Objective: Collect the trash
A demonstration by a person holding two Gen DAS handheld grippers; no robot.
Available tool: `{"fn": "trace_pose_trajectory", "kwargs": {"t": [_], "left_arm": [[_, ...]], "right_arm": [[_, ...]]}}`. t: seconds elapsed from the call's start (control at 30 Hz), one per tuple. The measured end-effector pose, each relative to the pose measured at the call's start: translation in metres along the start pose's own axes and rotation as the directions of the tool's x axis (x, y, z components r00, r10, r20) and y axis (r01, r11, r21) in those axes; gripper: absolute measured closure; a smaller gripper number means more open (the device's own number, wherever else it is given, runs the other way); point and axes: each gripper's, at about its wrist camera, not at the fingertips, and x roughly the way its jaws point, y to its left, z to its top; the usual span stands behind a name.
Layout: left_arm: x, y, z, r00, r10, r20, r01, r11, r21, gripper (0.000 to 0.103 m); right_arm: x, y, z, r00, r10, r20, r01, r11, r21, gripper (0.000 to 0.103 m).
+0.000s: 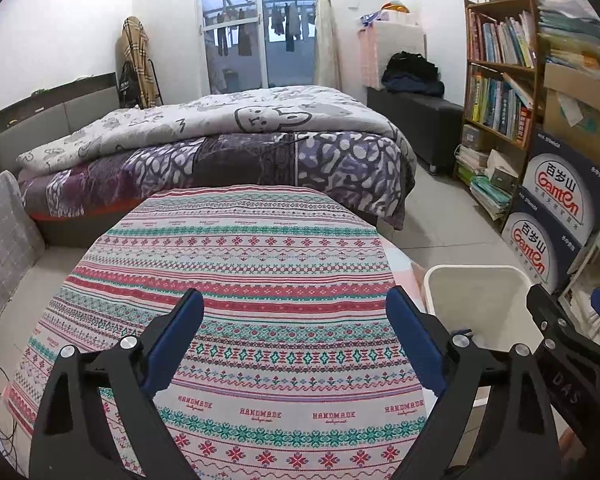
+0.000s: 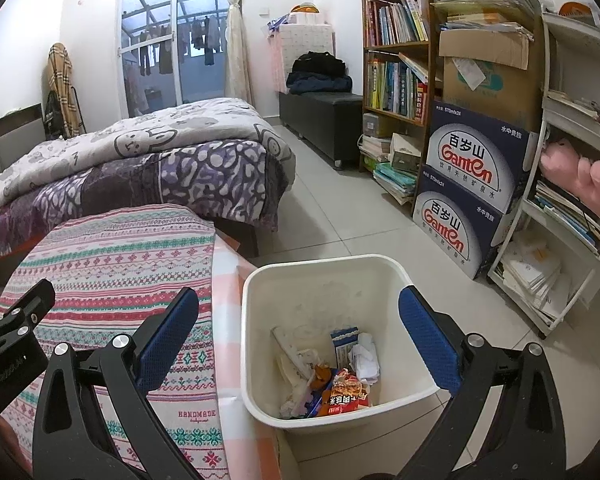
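Your left gripper [image 1: 294, 336]: jaws wide, nothing held, over striped patterned tablecloth [image 1: 236, 264], no litter visible there. Your right gripper [image 2: 300, 340]: wide, bare, above white plastic bin [image 2: 260, 320]. Crumpled wrappers and paper [image 2: 332, 376] inside bin. Collecting looks nearly done.

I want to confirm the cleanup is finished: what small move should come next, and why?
Probably just draw both grippers back. The patterned tablecloth shows no trash, the wrappers lie in the white bin, and the left gripper and right gripper are open and hold nothing.
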Motion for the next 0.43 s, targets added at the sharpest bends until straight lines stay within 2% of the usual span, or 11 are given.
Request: {"fn": "trace_pose_trajectory", "kwargs": {"t": [0.23, 0.43], "left_arm": [[0.0035, -0.002, -0.0002, 1.0, -0.003, -0.025, 0.003, 1.0, 0.001, 0.013], [0.0022, -0.0042, -0.0012, 1.0, -0.014, -0.027, 0.014, 1.0, -0.003, 0.009]], "right_arm": [[0.0014, -0.0022, 0.0021, 1.0, 0.001, -0.001, -0.001, 1.0, 0.002, 0.007], [0.0015, -0.0044, 0.0022, 1.0, 0.001, -0.006, -0.001, 1.0, 0.005, 0.007]]}}
